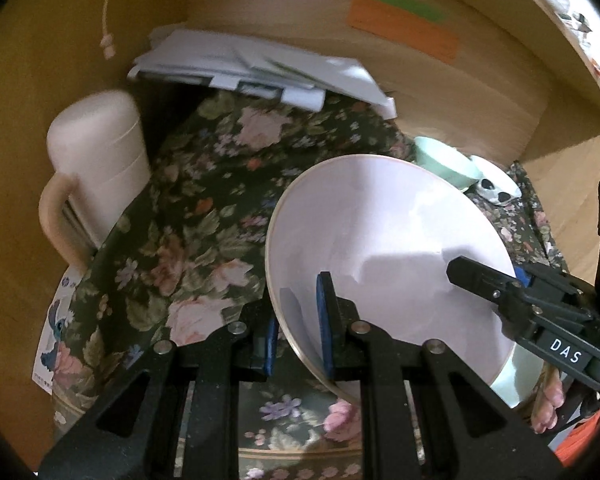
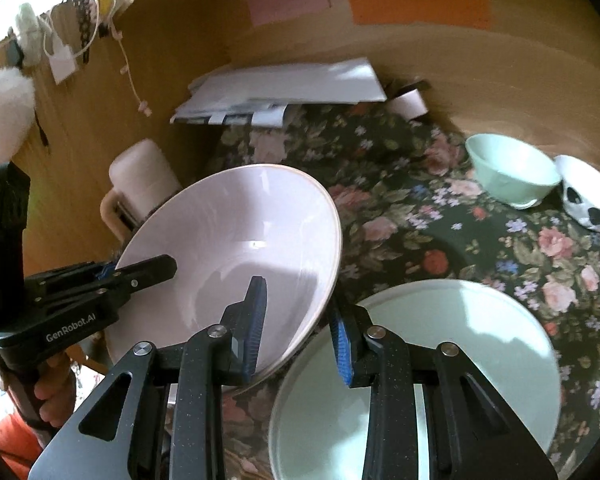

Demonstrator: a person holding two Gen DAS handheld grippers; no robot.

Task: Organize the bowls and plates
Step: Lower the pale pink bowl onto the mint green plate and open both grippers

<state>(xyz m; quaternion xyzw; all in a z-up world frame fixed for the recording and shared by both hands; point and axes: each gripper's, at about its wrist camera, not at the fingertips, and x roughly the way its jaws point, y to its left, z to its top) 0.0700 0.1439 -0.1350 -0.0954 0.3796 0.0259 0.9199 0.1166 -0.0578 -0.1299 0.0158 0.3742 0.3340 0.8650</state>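
Mid-carry: left gripper (image 1: 298, 332) and right gripper (image 2: 298, 340) both clamped on the wide pale-pink ceramic plate (image 2: 236, 256) rim; next (my guess) lower it level onto the round mint-green plate (image 2: 460, 344) at 5 o'clock.

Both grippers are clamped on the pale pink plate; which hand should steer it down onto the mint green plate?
Right, probably. The right gripper grips the pale pink plate on the rim nearest the mint green plate, which lies just beneath it. The left gripper holds the far rim, over the floral tablecloth.
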